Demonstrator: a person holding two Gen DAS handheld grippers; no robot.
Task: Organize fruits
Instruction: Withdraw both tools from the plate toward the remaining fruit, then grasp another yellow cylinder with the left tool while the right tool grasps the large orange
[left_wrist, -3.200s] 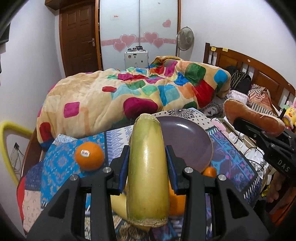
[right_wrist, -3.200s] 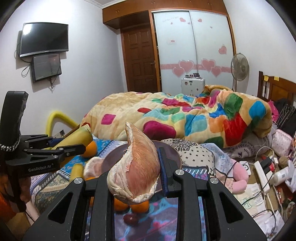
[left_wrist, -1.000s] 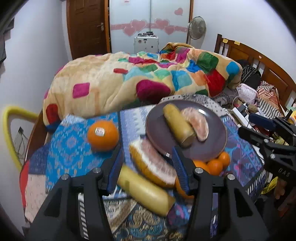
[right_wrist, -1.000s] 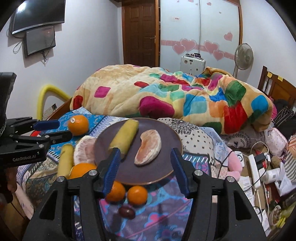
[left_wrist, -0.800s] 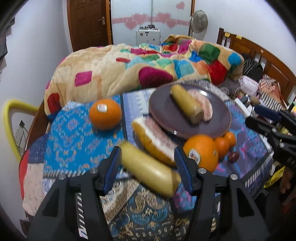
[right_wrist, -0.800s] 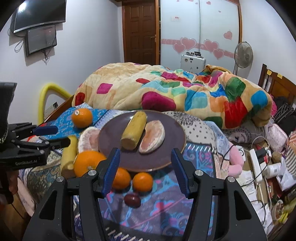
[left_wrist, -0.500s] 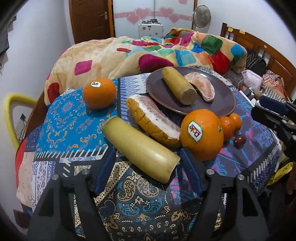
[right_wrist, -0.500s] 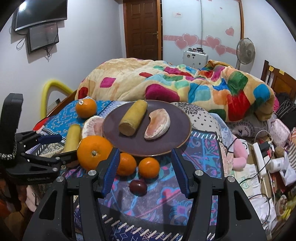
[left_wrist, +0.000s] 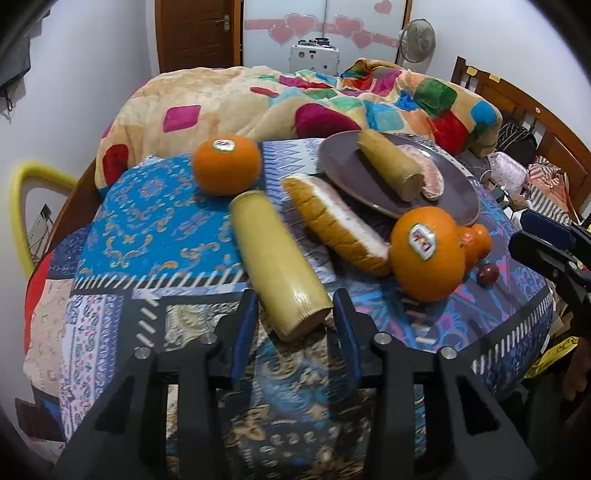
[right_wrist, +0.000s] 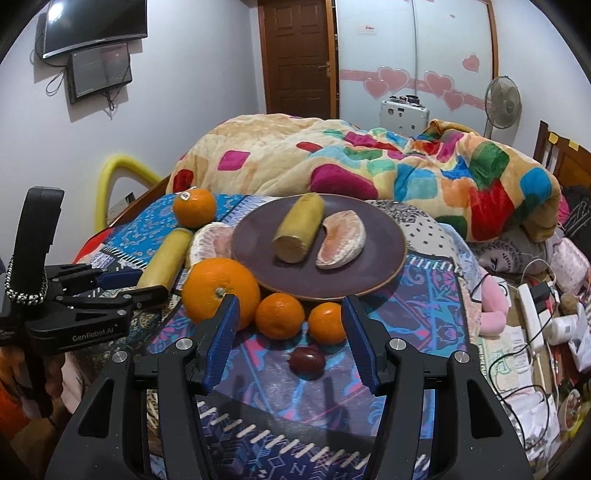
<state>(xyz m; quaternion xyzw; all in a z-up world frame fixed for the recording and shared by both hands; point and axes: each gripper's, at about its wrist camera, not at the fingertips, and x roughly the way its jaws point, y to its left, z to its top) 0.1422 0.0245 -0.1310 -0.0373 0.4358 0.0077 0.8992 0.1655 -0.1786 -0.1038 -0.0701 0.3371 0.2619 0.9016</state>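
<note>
A dark purple plate (right_wrist: 376, 266) holds a yellow cut stalk piece (right_wrist: 300, 232) and a peeled pomelo wedge (right_wrist: 341, 239). On the cloth lie a second yellow stalk piece (left_wrist: 277, 258), a pomelo wedge with rind (left_wrist: 332, 225), a large orange (left_wrist: 426, 254), another orange (left_wrist: 226, 164), two small tangerines (right_wrist: 279, 315) and a dark plum (right_wrist: 306, 361). My left gripper (left_wrist: 295, 328) is open, its fingers on either side of the near end of the stalk piece. My right gripper (right_wrist: 290, 345) is open and empty, low over the tangerines.
The fruit lies on a small table under a blue patterned cloth (left_wrist: 155, 206). A bed with a bright patchwork blanket (right_wrist: 369, 162) lies behind. Clutter, cables and a power strip (right_wrist: 535, 314) sit to the right. A yellow chair arm (left_wrist: 22, 206) stands at the left.
3.2 s ago each gripper was shut on a piece, the left on a stalk, the right on a pomelo wedge; both pieces now lie on the plate. Both grippers have since pulled back and lowered, open.
</note>
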